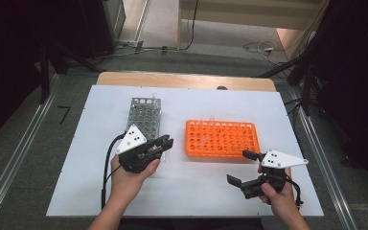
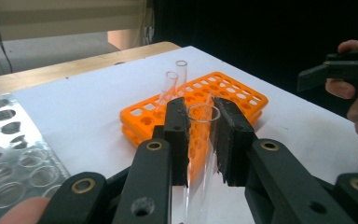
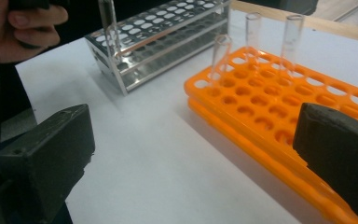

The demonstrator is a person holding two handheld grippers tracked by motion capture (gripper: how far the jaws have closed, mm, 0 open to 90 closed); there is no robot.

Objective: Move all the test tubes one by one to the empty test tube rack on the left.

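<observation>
Clear glass test tube (image 2: pixel 200 154) is held upright, pinched between the fingers of the left gripper (image 1: pixel 165 143), between the steel wire rack (image 1: pixel 144 115) and the orange plastic rack (image 1: pixel 222 138), which lies to its right. Right gripper (image 1: pixel 243 167) is spread, unladen, over the white tabletop (image 1: pixel 100 143).

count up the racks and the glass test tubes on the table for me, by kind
Orange rack: 1
Metal rack: 1
Tubes standing in the orange rack: 3
Tube held in the left gripper: 1
Total: 6
</observation>
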